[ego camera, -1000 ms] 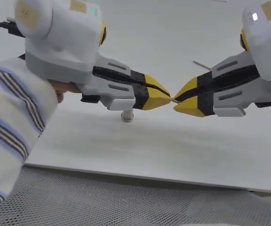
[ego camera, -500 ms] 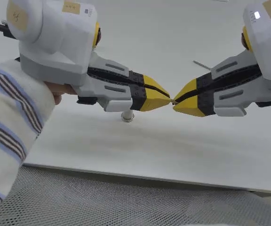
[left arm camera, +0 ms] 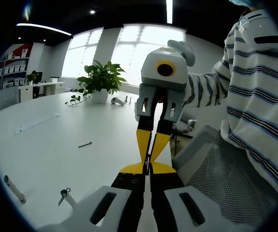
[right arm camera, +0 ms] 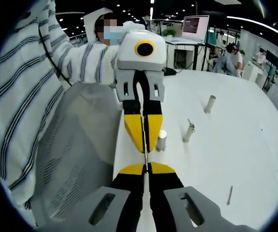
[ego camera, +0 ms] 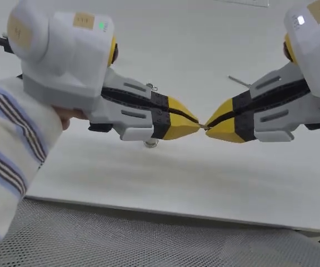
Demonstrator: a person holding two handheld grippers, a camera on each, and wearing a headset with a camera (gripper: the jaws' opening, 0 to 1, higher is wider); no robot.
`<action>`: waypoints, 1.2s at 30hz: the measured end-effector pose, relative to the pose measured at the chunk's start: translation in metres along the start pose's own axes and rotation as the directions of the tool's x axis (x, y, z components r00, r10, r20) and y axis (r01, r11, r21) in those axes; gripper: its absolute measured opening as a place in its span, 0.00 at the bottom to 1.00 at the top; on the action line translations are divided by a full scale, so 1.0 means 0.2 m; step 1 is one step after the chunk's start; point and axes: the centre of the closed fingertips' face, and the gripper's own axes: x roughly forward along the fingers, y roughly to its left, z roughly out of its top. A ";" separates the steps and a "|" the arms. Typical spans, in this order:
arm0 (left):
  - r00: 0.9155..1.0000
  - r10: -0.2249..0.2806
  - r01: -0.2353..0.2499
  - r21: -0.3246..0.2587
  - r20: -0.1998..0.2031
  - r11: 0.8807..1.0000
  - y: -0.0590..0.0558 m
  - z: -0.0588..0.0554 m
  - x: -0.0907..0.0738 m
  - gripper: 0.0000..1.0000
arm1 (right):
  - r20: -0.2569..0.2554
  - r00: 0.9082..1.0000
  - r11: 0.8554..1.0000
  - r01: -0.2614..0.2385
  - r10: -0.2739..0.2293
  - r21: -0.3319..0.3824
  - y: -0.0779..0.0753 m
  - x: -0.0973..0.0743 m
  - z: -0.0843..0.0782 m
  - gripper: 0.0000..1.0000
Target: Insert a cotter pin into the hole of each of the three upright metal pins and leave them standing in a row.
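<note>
Left gripper (ego camera: 197, 124), right gripper (ego camera: 208, 127) tip to tip; both pairs of fingers (ego camera: 179, 118) tight on cotter pin (right arm camera: 145, 157)

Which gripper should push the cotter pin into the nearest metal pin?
Probably left: both pinch the cotter pin, but the left gripper hangs over the nearest metal pin; the right gripper sits aside.

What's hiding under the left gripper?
An upright metal pin stands on the table beneath the left gripper. In the head view the gripper covers its top, so its hole can't be seen.
</note>
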 end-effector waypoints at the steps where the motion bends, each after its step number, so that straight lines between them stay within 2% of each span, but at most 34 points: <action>1: 1.000 0.001 -0.001 0.005 0.000 1.000 0.00 0.00 0.00 0.01 | 0.000 1.000 1.000 0.000 0.000 0.000 0.00 0.00 0.00 0.03; 13: 1.000 0.012 -0.012 0.029 -0.019 0.999 0.00 0.00 -0.01 0.02 | -0.008 1.000 1.000 0.017 -0.017 0.022 0.02 -0.01 0.01 0.03; 15: 1.000 0.012 -0.011 0.016 -0.021 1.000 -0.01 -0.01 -0.01 0.09 | -0.013 1.000 0.999 0.024 -0.024 0.049 0.02 0.00 0.00 0.03; 19: 0.998 0.027 -0.025 0.038 -0.057 0.999 0.00 -0.05 -0.02 0.19 | -0.021 0.999 0.997 0.038 -0.037 0.062 0.01 0.00 -0.01 0.03; 23: 0.995 0.063 -0.058 0.060 -0.078 0.997 0.04 -0.09 -0.05 0.25 | -0.054 0.997 0.996 0.054 -0.050 0.076 0.00 0.01 -0.03 0.03; 25: 0.991 0.096 -0.088 0.085 -0.090 0.992 0.08 -0.10 -0.07 0.29 | -0.067 0.996 0.994 0.069 -0.063 0.089 0.00 0.03 -0.05 0.03; 27: 0.988 0.120 -0.112 0.089 -0.100 0.990 0.11 -0.12 -0.09 0.32 | -0.088 0.993 0.988 0.084 -0.073 0.129 0.00 0.04 -0.07 0.03; 36: 0.968 0.220 -0.210 0.093 -0.123 0.973 0.22 -0.20 -0.16 0.37 | -0.092 0.992 0.976 0.107 -0.091 0.189 0.00 0.08 -0.10 0.03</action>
